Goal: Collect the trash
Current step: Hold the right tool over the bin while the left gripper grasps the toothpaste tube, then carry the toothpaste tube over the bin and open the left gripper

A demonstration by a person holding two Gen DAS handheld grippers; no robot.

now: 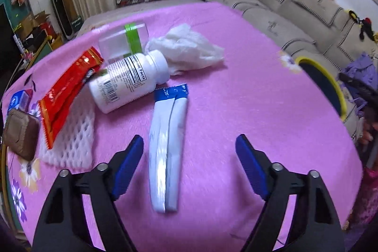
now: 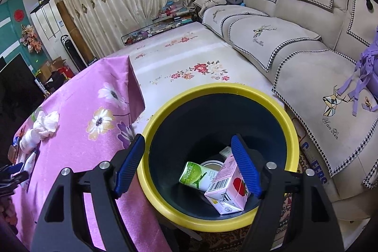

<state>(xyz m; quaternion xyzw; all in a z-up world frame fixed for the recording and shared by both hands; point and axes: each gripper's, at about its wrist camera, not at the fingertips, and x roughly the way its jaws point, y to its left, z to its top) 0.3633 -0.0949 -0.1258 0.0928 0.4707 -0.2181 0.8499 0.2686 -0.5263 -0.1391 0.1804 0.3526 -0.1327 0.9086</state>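
The task is partly complete. The yellow-rimmed waste bin (image 2: 293, 129) stands on the floor just beside the table edge and already contains a green drink carton (image 2: 197, 175), a pink juice carton (image 2: 225, 188) and what appears to be a can, partly hidden beneath them.

The right gripper (image 2: 189, 164) hangs above the bin mouth with jaws well apart and nothing between them.

Several items remain on the pink tablecloth (image 1: 236, 98). A flattened white-and-blue tube (image 1: 167, 145) lies nearest the near edge. Behind it lie a white pill bottle (image 1: 130, 82) on its side, a crumpled tissue (image 1: 186, 49), a red snack wrapper (image 1: 68, 91), a white foam net (image 1: 70, 143) under the wrapper, a brown packet (image 1: 21, 134) at the left edge and a clear container with a green band (image 1: 125, 41).

The left gripper (image 1: 189, 167) hangs over the tube, jaws wide, empty; the tube lies between the jaw lines, nearer the left jaw, and the pads do not press on it. The tube is judged the next item for collection.
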